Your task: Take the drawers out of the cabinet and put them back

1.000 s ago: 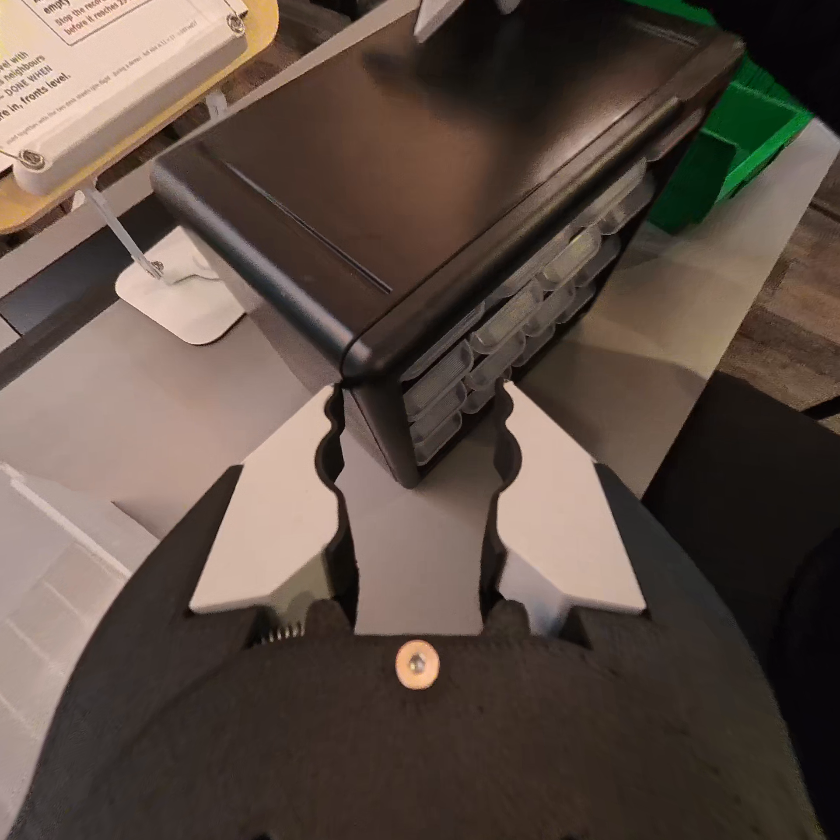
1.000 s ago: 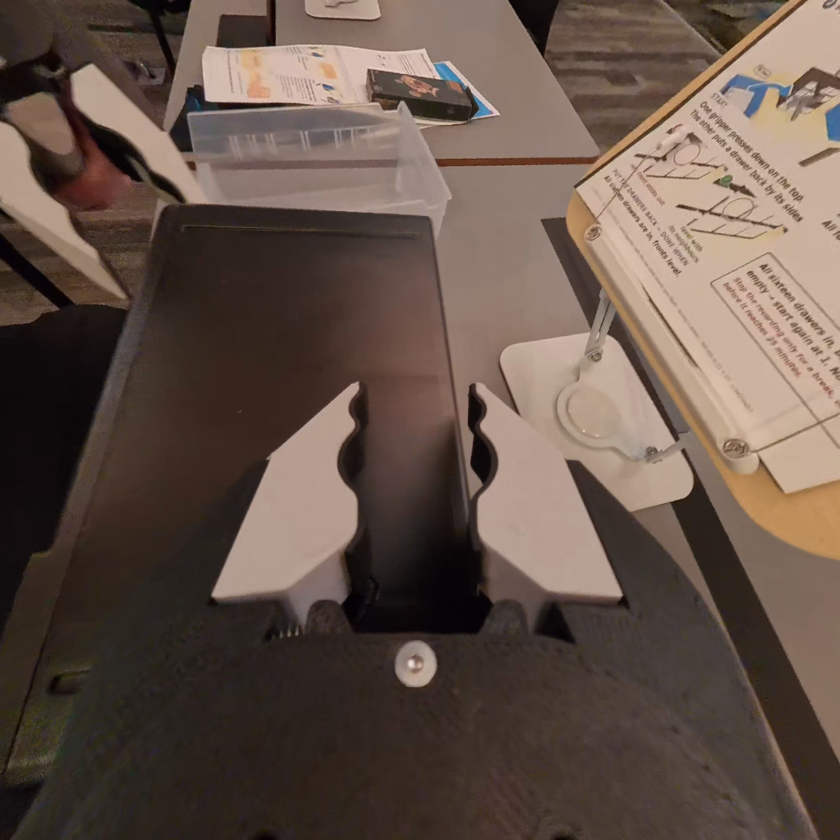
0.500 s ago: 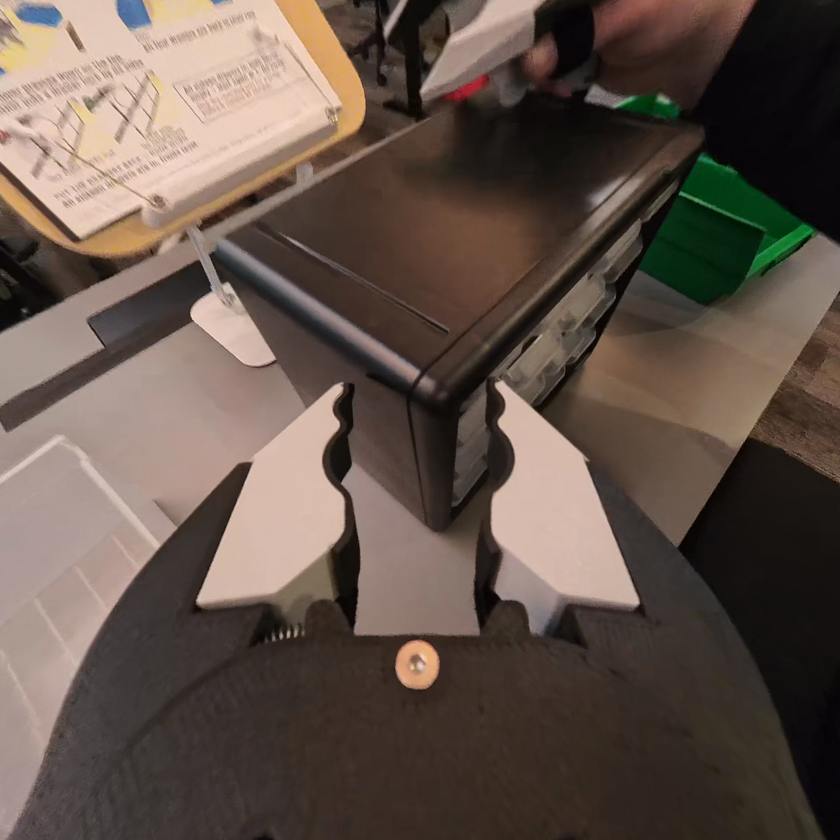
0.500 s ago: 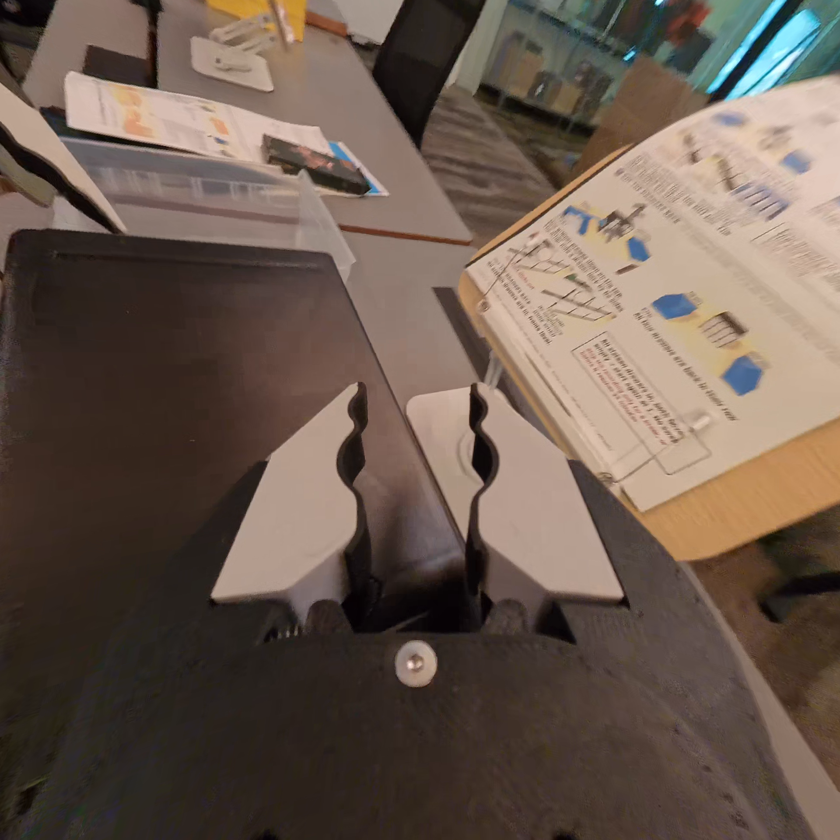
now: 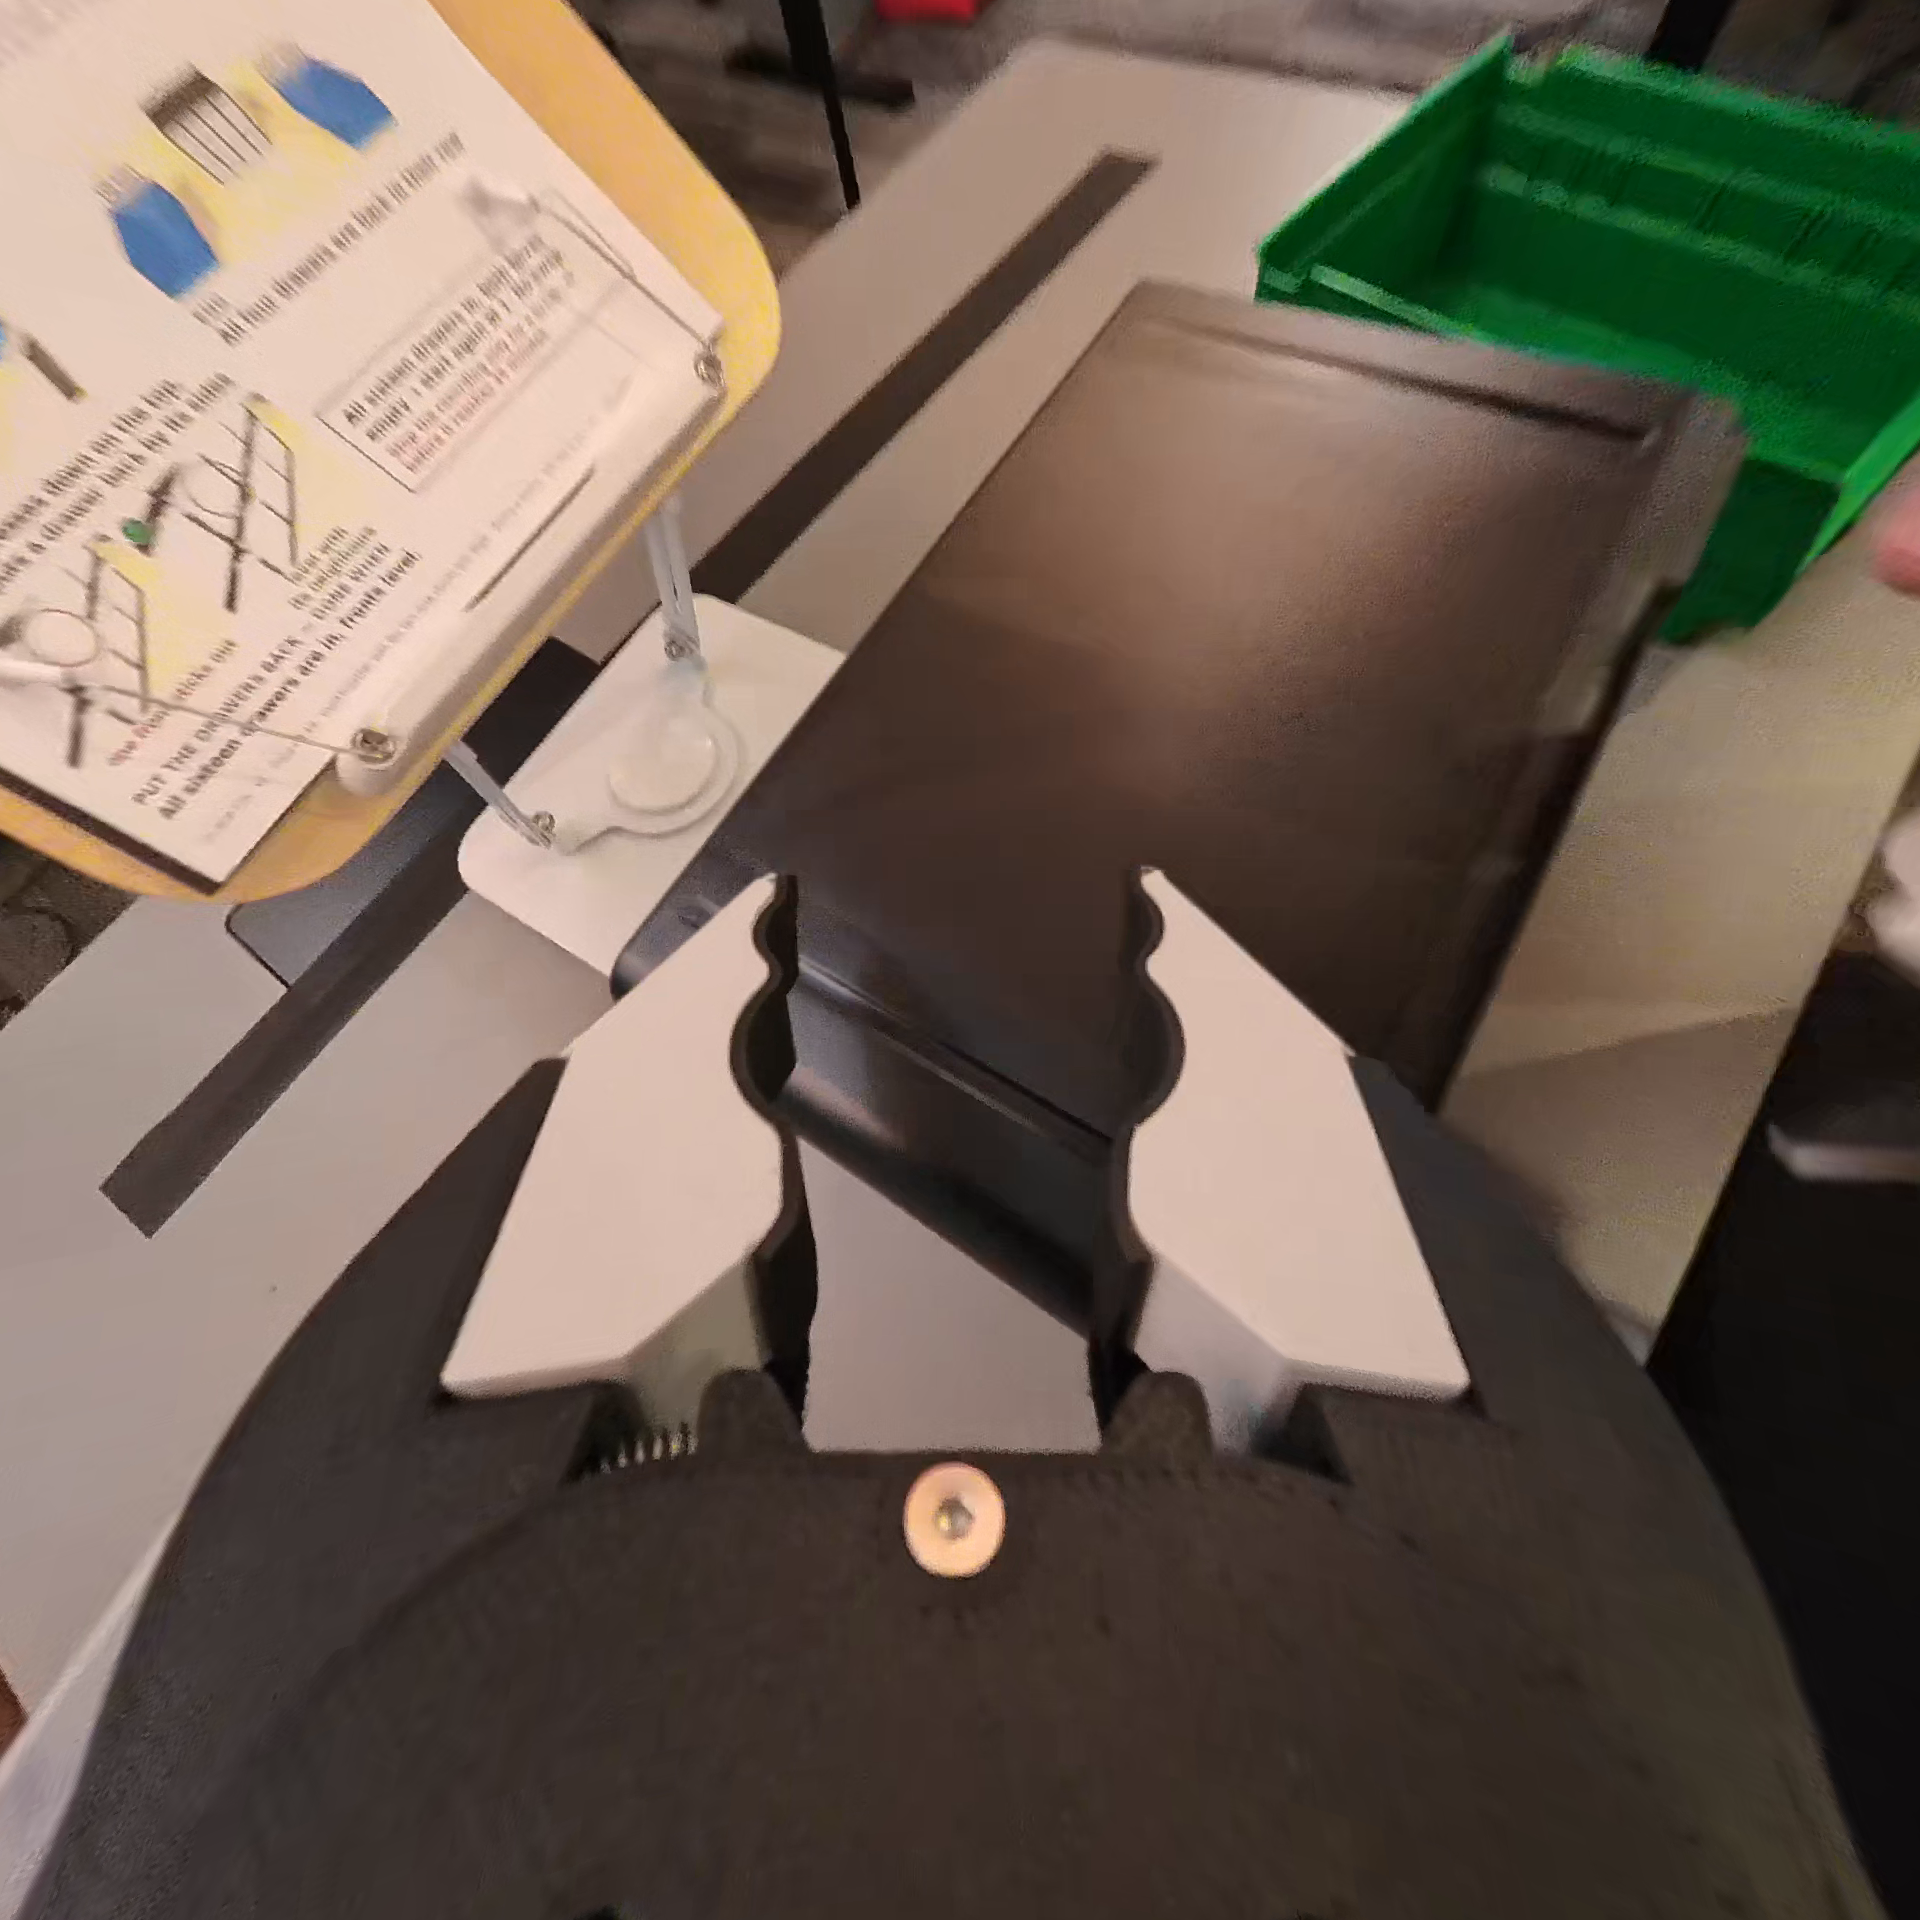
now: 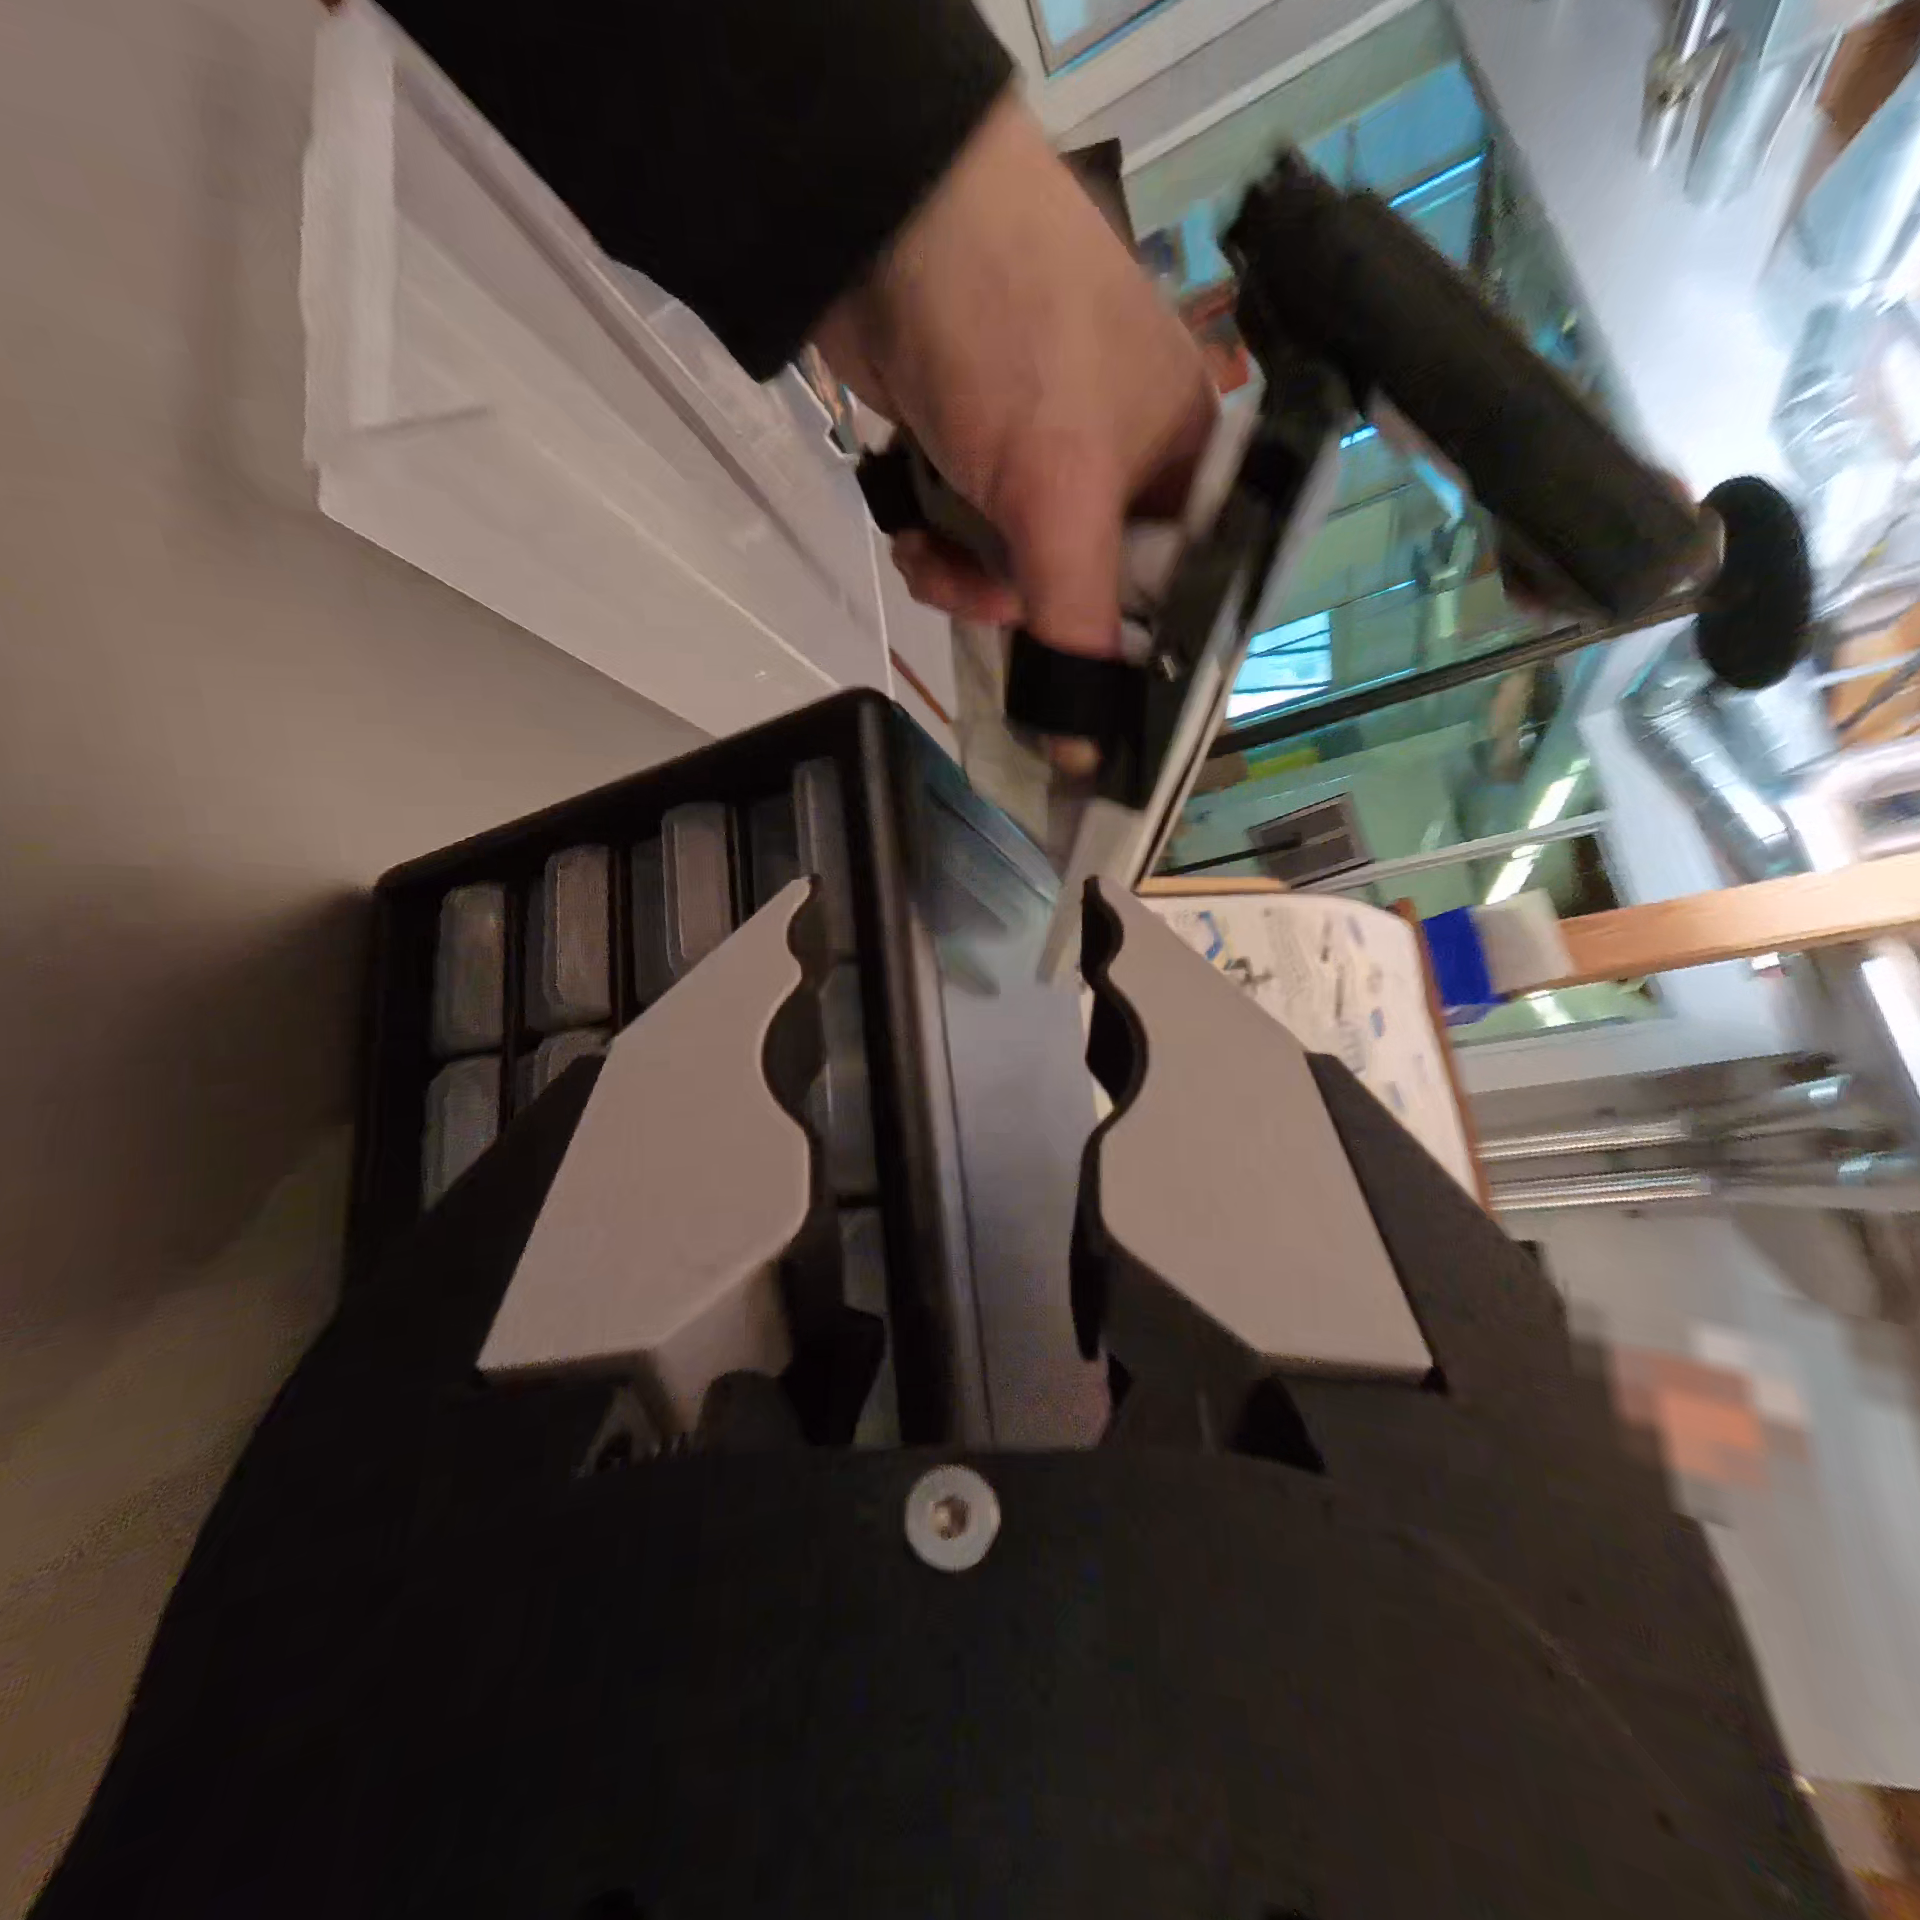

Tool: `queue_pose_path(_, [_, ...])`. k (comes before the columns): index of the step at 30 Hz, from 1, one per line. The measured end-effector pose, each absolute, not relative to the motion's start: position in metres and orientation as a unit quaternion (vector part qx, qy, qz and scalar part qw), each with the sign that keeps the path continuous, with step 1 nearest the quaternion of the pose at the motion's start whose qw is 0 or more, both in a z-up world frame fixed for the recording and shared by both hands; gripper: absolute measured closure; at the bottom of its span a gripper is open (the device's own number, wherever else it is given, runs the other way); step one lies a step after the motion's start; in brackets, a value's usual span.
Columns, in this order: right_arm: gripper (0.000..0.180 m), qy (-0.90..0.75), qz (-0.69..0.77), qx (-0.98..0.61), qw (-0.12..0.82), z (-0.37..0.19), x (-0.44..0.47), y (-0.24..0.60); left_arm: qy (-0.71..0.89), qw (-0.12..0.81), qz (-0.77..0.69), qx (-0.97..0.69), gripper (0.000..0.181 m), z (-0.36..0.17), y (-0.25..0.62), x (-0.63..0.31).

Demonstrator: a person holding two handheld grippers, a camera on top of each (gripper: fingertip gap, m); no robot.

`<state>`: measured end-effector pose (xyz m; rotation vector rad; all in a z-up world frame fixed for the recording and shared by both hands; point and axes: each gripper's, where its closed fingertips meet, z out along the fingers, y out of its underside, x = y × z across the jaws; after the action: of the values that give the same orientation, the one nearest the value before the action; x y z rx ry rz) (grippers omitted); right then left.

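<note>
The black cabinet stands on the grey table; the left wrist view looks down on its top. My left gripper is open and empty, its jaws spread over the near end of that top. The right wrist view is rolled sideways and faces the cabinet's front, where several clear drawers sit pushed in. My right gripper is open and empty, straddling the front top edge. A hand holds the left gripper there, with its white fingers down at the cabinet top.
A green bin stands just beyond the cabinet. An instruction board on a white stand base is left of the cabinet. A clear plastic bin sits on the table past the cabinet's other end.
My left gripper rose from the cabinet's corner to above its top. My right gripper left the top, rolled sideways and now faces the drawer front.
</note>
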<state>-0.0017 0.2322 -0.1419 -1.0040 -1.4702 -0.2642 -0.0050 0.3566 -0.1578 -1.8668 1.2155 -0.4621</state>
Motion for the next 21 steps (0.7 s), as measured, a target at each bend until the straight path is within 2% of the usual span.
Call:
queue_pose_path(4, [0.133, -0.635, -0.213, -0.399, 0.626, -0.168, -0.028, 0.245, 0.486, 0.392, -0.206, -0.754, 0.117, -0.171, 0.37, 0.009])
queue_pose_path(10, [0.148, -0.624, -0.294, -0.361, 0.628, -0.187, -0.038, 0.275, 0.475, 0.397, -0.229, -0.752, 0.123, -0.169, 0.375, 0.013])
queue_pose_path(16, [0.155, -0.616, -0.279, -0.319, 0.664, -0.186, -0.039, 0.268, 0.472, 0.405, -0.25, -0.743, 0.13, -0.166, 0.374, 0.023])
queue_pose_path(18, [0.17, -0.626, -0.265, -0.304, 0.667, -0.192, -0.043, 0.258, 0.479, 0.408, -0.244, -0.738, 0.135, -0.166, 0.372, 0.028])
queue_pose_path(21, [0.171, -0.629, -0.255, -0.295, 0.673, -0.194, -0.045, 0.242, 0.485, 0.408, -0.243, -0.734, 0.139, -0.165, 0.371, 0.034])
